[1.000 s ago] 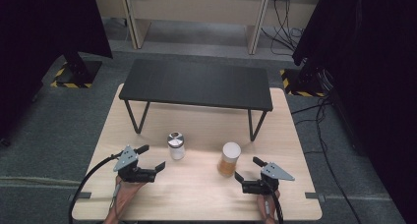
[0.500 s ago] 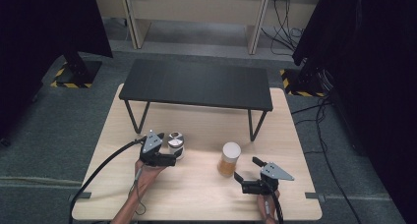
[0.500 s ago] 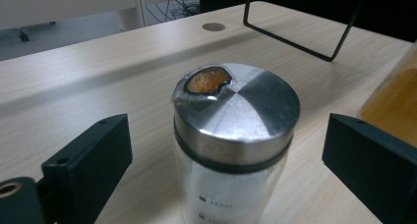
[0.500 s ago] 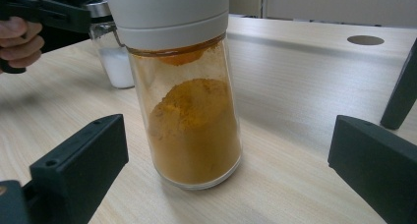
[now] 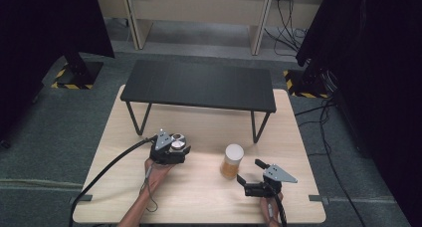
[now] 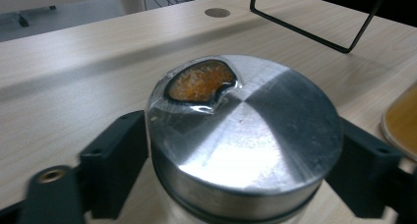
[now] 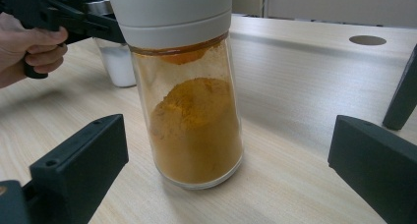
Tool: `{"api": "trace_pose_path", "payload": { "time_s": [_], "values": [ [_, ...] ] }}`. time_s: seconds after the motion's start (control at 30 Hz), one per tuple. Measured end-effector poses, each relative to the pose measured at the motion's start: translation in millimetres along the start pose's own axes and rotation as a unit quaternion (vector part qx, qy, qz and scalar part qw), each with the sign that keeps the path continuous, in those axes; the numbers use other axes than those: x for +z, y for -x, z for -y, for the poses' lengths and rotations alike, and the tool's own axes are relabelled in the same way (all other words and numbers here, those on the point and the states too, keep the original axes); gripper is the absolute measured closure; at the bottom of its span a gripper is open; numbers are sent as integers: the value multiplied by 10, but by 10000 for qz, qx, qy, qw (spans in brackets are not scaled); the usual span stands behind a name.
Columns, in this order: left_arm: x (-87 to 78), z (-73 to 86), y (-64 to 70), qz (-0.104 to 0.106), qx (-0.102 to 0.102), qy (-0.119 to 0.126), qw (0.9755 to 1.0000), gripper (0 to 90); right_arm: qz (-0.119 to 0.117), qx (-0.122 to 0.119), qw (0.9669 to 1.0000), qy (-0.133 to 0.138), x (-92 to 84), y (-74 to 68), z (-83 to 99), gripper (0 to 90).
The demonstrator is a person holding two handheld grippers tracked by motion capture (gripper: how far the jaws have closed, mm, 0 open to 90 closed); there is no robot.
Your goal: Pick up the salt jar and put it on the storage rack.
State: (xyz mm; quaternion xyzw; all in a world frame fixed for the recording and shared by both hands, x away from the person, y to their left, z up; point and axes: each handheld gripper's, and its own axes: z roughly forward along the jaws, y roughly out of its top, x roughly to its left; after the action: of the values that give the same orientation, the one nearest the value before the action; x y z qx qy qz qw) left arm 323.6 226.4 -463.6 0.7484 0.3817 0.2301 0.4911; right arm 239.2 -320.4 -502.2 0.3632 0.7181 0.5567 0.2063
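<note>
Steel-lidded jar [image 6: 244, 135] clenched in left tongs [image 5: 171, 148], just closing; right tongs [image 5: 252, 172] released beside spice jar [image 5: 232, 160], near table edge [image 5: 199, 222]

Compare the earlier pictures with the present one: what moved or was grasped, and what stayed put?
The left gripper moved forward across the table to the metal-lidded jar, and its fingers have just been closing around the lid. The right gripper, open, and the orange-powder jar stayed in place.

Each gripper, the left gripper [image 5: 175, 150] and the right gripper [image 5: 253, 171], is black with blocky jaws, a grey three-cornered top plate and a trailing black cable; forearms are bare.
</note>
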Motion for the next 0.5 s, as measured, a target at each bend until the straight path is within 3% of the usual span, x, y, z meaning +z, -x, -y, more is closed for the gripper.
{"api": "trace_pose_path", "payload": {
  "time_s": [0.07,0.5],
  "values": [
    [2,10,1,-2,34,25,10000,306,-4,-5,10000,-3,0,0,-1,14],
    [-18,-3,-9,35,69,1,10000,317,2,-11,10000,3,-1,-1,0,14]
  ]
}}
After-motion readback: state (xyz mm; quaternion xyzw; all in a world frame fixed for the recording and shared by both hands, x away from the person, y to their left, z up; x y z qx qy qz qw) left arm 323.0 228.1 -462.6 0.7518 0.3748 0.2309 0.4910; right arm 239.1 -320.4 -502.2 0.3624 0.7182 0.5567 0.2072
